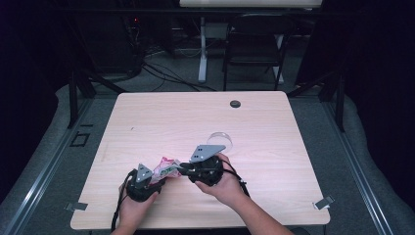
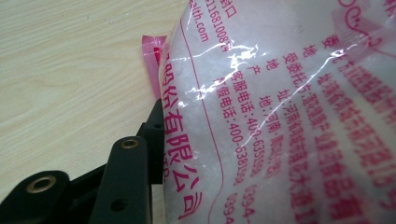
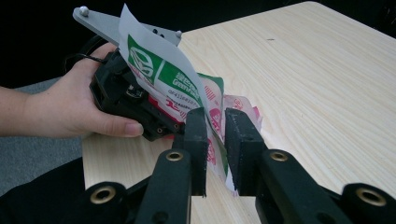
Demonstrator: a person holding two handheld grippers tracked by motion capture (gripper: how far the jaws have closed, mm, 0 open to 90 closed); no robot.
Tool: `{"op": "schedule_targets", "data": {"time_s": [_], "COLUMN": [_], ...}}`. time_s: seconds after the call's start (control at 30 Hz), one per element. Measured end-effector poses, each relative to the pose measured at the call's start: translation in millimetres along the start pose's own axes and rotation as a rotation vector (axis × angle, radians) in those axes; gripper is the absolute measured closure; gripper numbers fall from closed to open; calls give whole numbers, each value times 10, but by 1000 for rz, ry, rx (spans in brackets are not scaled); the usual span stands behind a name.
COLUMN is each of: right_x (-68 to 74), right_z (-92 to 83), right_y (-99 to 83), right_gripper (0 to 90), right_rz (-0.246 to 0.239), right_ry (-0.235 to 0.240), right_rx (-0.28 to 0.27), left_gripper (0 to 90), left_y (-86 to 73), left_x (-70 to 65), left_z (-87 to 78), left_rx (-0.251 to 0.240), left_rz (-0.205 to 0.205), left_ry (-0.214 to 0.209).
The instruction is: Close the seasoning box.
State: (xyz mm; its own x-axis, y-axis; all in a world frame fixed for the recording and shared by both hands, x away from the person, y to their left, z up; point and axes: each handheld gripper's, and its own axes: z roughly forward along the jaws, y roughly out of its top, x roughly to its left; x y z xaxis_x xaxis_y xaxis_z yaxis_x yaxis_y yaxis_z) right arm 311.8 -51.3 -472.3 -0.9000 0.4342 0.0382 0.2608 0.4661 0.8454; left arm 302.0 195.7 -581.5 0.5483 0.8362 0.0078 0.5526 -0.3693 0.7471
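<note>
A plastic food bag (image 1: 165, 168) printed in pink, white and green hangs between my two grippers near the table's front edge. In the left gripper view the bag (image 2: 280, 116) bulges against one black finger (image 2: 135, 172) and hides the other jaw. My left gripper (image 1: 155, 177) is shut on it. My right gripper (image 3: 218, 126) straddles the bag's thin edge (image 3: 215, 112), with a gap between its pads, so they do not press on it. The right gripper view also has the left gripper (image 3: 168, 122) farther off in a hand, with the bag's white and green top (image 3: 159, 70) standing up against it.
A clear round dish (image 1: 221, 140) lies on the wooden table (image 1: 161, 117) just beyond my right gripper (image 1: 179, 169). A small black disc (image 1: 235, 104) sits near the far edge. A folding chair (image 1: 254, 44) and cables are on the floor behind the table.
</note>
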Motion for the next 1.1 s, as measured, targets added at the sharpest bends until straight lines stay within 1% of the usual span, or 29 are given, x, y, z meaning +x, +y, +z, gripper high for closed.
{"op": "schedule_targets", "data": {"time_s": [0.07, 0.13, 0.23, 0.27, 0.33, 0.4, 0.5, 0.6, 0.67, 0.73, 0.83, 0.9, 0.93, 1.0, 1.03, 1.1], "right_x": [-8, -12, -15, -15, -18, -24, -33, -38, -42, -47, -43, -35, -19, -12, -7, 4], "right_z": [-14, -34, -64, -68, -75, -87, -111, -155, -185, -203, -215, -220, -224, -226, -226, -228], "right_y": [-7, -16, -20, -19, -17, -20, -29, -31, -34, -39, -51, -53, -53, -49, -49, -50], "right_gripper": [777, 758, 731, 715, 690, 664, 631, 620, 620, 619, 615, 612, 609, 580, 582, 599], "right_rz": [3, 11, 11, 16, 17, 13, 13, 8, 13, 10, 6, -2, -10, -10, -14, -17], "right_ry": [-2, 9, 18, 29, 43, 45, 52, 49, 54, 54, 45, 51, 44, 52, 48, 59], "right_rx": [0, -14, -28, -33, -35, -37, -50, -62, -73, -74, -79, -78, -84, -85, -86, -86], "left_gripper": [574, 584, 590, 591, 593, 595, 597, 597, 597, 597, 597, 598, 598, 598, 598, 598], "left_y": [19, 30, 54, 59, 71, 80, 96, 107, 112, 115, 115, 114, 115, 116, 117, 118], "left_x": [-4, -14, -36, -43, -55, -59, -65, -52, -45, -35, -16, -7, -2, 5, 9, 18], "left_z": [-16, -29, -45, -50, -60, -79, -109, -147, -167, -186, -208, -227, -237, -253, -260, -272], "left_rx": [10, 13, 25, 29, 25, 21, 13, -5, -10, -14, -27, -24, -25, -33, -36, -41], "left_rz": [14, 26, 51, 61, 80, 76, 98, 93, 94, 95, 86, 93, 95, 87, 85, 83], "left_ry": [2, 4, 11, 11, 18, 18, 42, 52, 64, 74, 83, 98, 105, 107, 111, 118]}}
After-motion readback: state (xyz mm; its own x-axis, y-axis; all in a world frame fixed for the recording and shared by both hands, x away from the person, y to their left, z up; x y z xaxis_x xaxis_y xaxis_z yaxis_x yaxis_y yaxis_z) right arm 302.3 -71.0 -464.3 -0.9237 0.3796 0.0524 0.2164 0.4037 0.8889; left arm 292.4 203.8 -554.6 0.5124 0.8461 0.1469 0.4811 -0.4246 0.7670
